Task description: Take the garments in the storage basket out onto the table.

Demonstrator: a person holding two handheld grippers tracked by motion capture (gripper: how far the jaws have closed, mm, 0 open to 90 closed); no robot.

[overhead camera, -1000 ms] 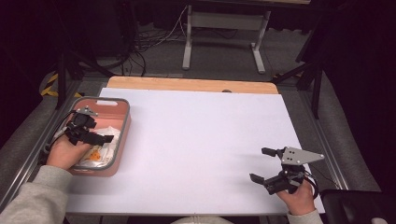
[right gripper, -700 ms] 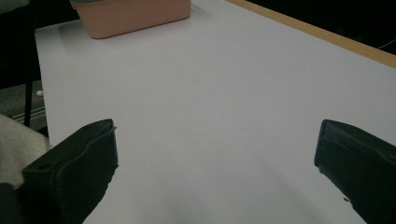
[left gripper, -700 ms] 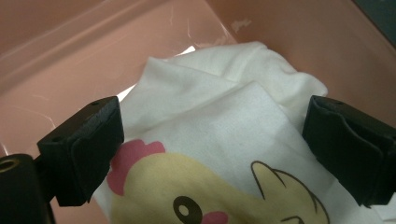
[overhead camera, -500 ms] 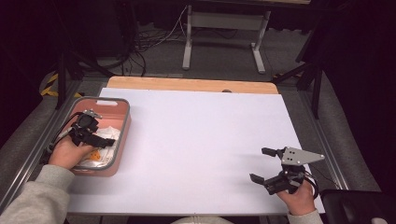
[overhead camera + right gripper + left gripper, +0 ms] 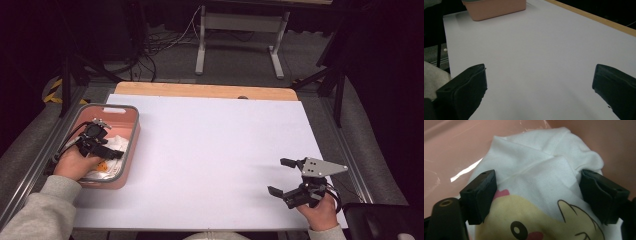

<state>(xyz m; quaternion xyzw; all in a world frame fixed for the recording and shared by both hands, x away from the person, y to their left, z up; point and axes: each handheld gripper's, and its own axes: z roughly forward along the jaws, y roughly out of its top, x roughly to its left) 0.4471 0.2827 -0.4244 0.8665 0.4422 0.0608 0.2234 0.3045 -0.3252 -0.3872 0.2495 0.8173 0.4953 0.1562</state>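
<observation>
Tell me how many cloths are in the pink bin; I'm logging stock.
1: a white cloth with a yellow cartoon print lies inside the pink plastic bin, between the open left gripper. More may hide underneath.

A white sheet (image 5: 210, 150) covers a wooden tabletop (image 5: 200, 90), its bare edge showing along the far side. Beyond it, cables (image 5: 165, 40) trail across a grey floor beside a metal stand (image 5: 240, 35).
</observation>
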